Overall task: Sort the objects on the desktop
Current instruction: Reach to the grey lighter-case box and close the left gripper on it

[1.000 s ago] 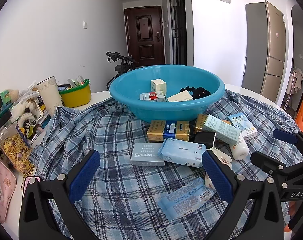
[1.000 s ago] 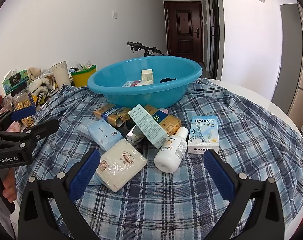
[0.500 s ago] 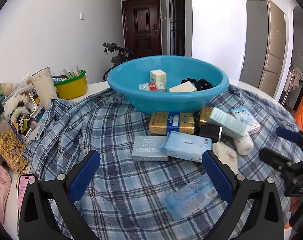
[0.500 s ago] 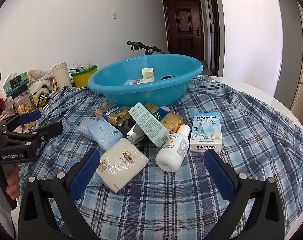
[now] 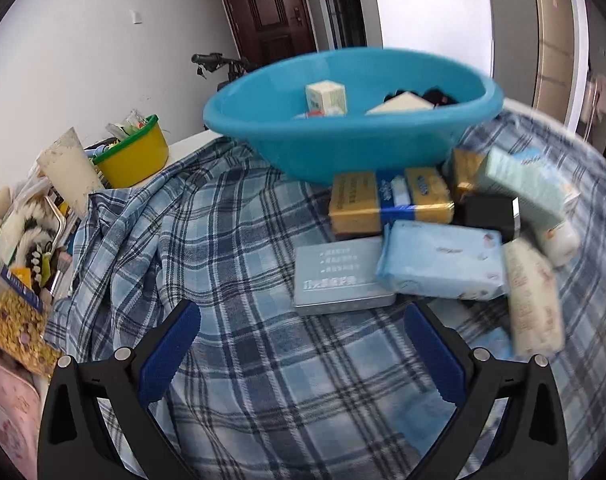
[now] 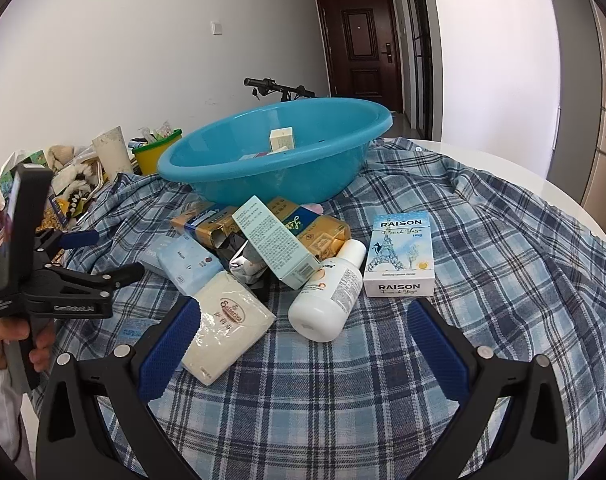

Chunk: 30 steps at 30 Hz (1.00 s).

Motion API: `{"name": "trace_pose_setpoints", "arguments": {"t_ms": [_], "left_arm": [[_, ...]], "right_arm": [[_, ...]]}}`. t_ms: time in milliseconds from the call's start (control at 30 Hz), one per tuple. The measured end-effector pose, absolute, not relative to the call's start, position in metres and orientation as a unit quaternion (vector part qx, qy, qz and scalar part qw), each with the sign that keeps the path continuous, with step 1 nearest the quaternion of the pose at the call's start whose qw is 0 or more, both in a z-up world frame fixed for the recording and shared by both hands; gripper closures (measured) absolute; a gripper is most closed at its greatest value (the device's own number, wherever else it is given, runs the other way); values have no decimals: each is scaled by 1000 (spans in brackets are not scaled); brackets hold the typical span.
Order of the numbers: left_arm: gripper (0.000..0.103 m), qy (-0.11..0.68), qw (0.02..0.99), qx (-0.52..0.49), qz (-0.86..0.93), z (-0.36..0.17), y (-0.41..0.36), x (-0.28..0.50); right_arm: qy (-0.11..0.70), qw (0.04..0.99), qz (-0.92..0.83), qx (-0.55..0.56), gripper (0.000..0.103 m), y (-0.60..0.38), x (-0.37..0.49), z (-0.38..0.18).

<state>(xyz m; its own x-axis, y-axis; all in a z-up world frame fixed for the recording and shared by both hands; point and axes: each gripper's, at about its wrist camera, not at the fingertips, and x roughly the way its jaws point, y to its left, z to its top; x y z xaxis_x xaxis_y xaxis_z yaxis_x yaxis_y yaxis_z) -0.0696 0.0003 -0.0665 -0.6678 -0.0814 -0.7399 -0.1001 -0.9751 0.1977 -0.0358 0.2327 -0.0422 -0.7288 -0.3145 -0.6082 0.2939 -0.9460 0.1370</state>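
A blue basin (image 5: 355,128) (image 6: 275,152) stands on a plaid cloth and holds a few small boxes. In front of it lies a heap: gold boxes (image 5: 391,200), a grey tin (image 5: 339,276), a pale blue wipes pack (image 5: 439,260), a cream soap pack (image 6: 227,324), a white bottle (image 6: 331,296), a mint carton (image 6: 275,240) and a RAISON box (image 6: 401,254). My left gripper (image 5: 303,344) is open, empty, just short of the grey tin. My right gripper (image 6: 303,336) is open, empty, with the soap pack and bottle at its fingertips.
A yellow tub (image 5: 137,152), a paper cup (image 5: 69,168), snack bags (image 5: 15,320) and soft toys crowd the table's left edge. The left gripper and a hand (image 6: 7,340) show at the left of the right wrist view. Bare plaid cloth (image 6: 503,240) spreads to the right.
My left gripper has moved forward and lower toward the grey tin and wipes pack; its view is blurred. My right gripper has edged closer to the soap pack and bottle. Both stay open.
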Motion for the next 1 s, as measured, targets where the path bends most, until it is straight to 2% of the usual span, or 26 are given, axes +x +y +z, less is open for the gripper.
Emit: {"name": "trace_pose_setpoints", "arguments": {"t_ms": [267, 800, 900, 967, 1000], "left_arm": [[0, 105, 38, -428, 897, -80, 7, -83], [0, 112, 11, -440, 891, -94, 10, -103], [11, 105, 14, -439, 892, -94, 7, -105], [33, 87, 27, -444, 891, -95, 4, -106], [36, 69, 41, -446, 891, -95, 2, -106]], "right_arm": [[-25, 163, -928, 335, 0, 236, -44, -47], [-30, 168, -924, 341, 0, 237, -49, -49], [-29, 169, -923, 344, 0, 235, -50, -50], [-27, 170, -923, 345, 0, 233, -50, -51], [-26, 170, -923, 345, 0, 232, -50, -51]]}}
